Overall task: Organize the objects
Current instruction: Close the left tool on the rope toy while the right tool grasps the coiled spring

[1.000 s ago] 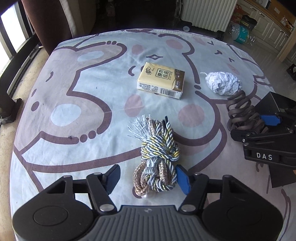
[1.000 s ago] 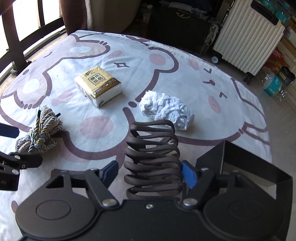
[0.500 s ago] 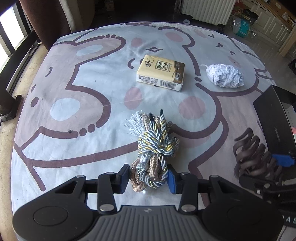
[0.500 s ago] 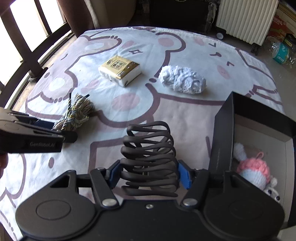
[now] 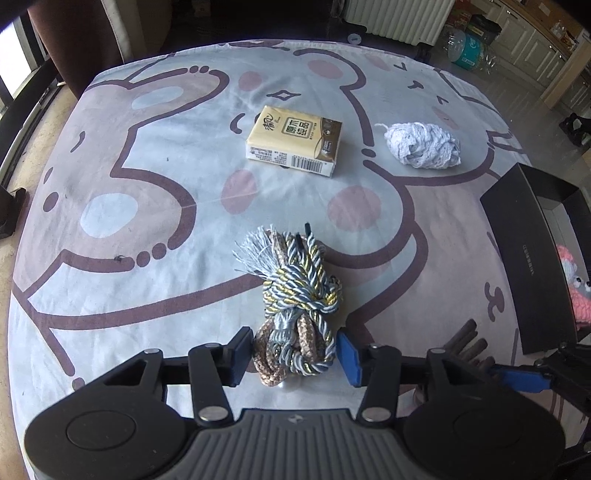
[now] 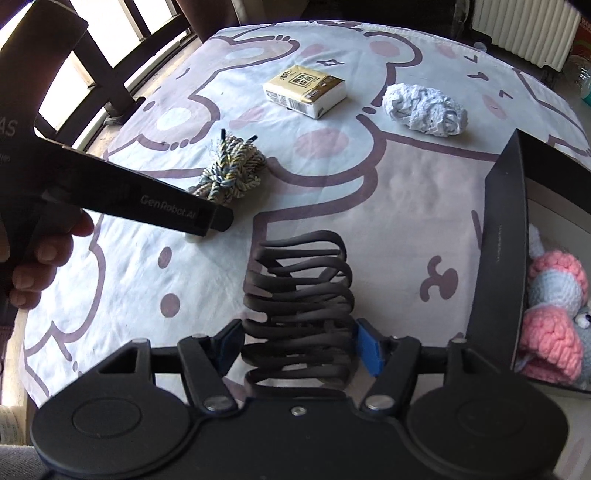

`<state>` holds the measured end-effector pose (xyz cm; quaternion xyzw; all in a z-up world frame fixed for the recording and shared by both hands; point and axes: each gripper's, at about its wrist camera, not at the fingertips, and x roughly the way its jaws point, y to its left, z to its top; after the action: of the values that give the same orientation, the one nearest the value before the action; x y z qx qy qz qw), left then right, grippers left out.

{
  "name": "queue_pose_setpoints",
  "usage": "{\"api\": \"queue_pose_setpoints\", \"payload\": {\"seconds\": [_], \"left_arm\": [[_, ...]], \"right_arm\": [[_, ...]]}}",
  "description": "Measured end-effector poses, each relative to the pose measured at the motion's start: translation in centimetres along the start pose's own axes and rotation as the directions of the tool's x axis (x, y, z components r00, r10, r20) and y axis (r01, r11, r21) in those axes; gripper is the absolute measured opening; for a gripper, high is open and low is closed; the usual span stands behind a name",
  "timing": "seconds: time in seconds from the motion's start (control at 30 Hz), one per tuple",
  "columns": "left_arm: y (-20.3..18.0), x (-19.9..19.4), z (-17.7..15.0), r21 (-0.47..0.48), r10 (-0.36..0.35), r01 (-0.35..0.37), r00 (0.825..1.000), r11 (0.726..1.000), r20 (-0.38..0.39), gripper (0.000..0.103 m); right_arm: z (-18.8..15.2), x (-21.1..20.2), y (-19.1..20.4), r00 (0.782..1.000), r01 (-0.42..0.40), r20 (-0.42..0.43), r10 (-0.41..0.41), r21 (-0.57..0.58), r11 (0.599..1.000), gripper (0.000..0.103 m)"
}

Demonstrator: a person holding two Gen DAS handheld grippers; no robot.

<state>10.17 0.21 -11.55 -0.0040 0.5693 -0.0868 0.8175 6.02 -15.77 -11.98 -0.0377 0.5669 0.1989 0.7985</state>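
Note:
My left gripper [image 5: 293, 356] is shut on a bundle of silver, gold and brown twisted cord [image 5: 297, 295], which also shows in the right wrist view [image 6: 231, 171] on the cartoon-print cloth. My right gripper [image 6: 297, 345] is shut on a dark coiled spring-like holder [image 6: 299, 291] and holds it left of an open black box [image 6: 504, 236]. A pink and grey crocheted toy [image 6: 554, 306] lies inside the box.
A yellow tissue pack [image 5: 293, 140] and a crumpled white lace wad [image 5: 424, 146] lie at the far side of the cloth. The black box [image 5: 524, 254] stands at the right edge. A white radiator [image 6: 524, 29] stands beyond the table.
My left gripper closed on the cord bundle. My right gripper closed on the coiled holder and carried it back and right, beside the black box.

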Motion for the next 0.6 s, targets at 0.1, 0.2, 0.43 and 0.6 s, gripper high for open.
{"api": "queue_pose_setpoints", "payload": {"seconds": [0.1,0.2,0.43,0.6], "left_arm": [[0.3,-0.2,0.3,-0.032,-0.019,0.019,1.000,0.999,0.017,0.057],[0.6,0.0,0.6,-0.058,-0.030,0.031,0.999,0.998,0.016,0.058],[1.1,1.2,0.8,-0.104,-0.048,0.048,0.999,0.993,-0.007,0.058],[1.0,1.4,0.6,-0.094,-0.018,0.016,1.000,0.995,-0.012,0.045]], "right_arm": [[0.3,0.1,-0.1,1.000,-0.005,0.011,0.005,0.023,1.000,0.070],[0.6,0.3,-0.6,1.000,-0.009,0.015,0.008,0.055,0.998,0.072],[0.6,1.3,-0.7,0.999,-0.034,-0.009,0.035,0.072,0.997,0.066],[0.5,1.0,-0.8,0.999,-0.037,0.005,0.037,0.084,0.996,0.065]]}}
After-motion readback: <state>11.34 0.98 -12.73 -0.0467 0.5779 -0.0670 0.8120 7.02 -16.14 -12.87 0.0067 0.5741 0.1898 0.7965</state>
